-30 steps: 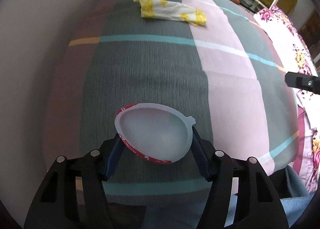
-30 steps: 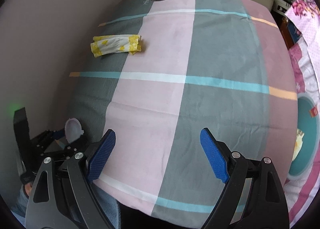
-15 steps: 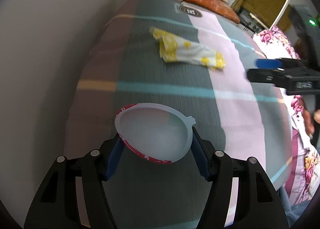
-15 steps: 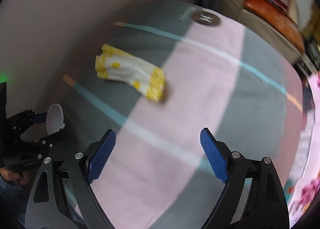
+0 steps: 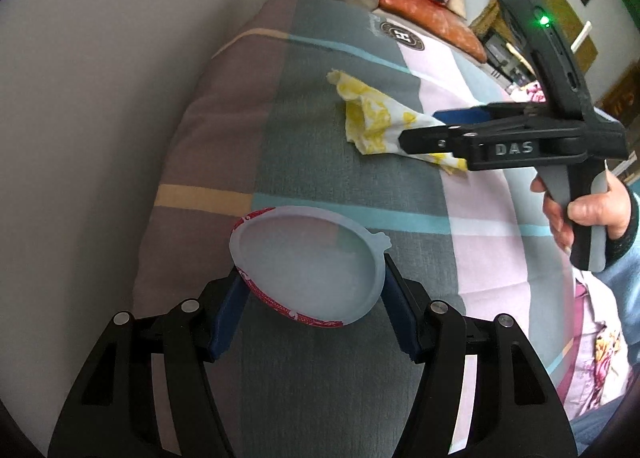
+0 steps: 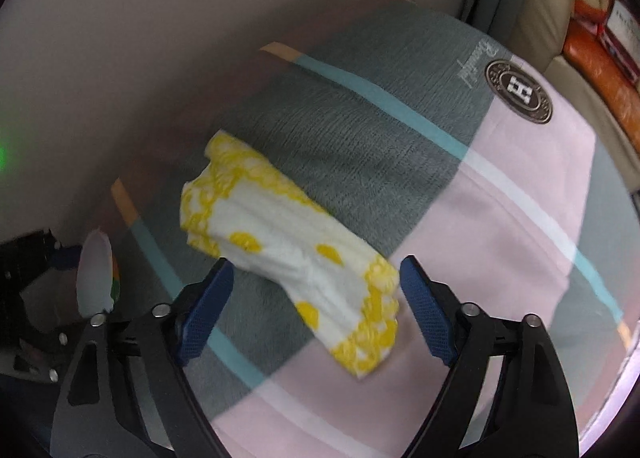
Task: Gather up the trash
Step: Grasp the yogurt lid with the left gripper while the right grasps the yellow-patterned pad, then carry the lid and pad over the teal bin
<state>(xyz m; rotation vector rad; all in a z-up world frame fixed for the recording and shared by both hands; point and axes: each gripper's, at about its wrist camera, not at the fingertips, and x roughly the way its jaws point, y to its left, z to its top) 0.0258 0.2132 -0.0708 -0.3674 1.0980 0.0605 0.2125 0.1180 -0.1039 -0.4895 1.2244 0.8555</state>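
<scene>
Black R tool [image 6: 312, 310] tilted down, jaws spread & narrowing round yellow-white wrapper [image 6: 292, 254]; L tool [image 5: 310, 298] pinching lid [image 5: 308, 266].

Black hand-held gripper [image 5: 310, 300], blue pads [image 5: 226, 312], silver screws

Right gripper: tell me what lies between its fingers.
The yellow-and-white wrapper lies on the plaid blanket between the right gripper's fingers, which have just been closing without clamping it yet; the right wrist view shows this.

plain wall [image 5: 100, 98], striped bedspread [image 5: 320, 378] — cushions [image 5: 432, 14]
</scene>
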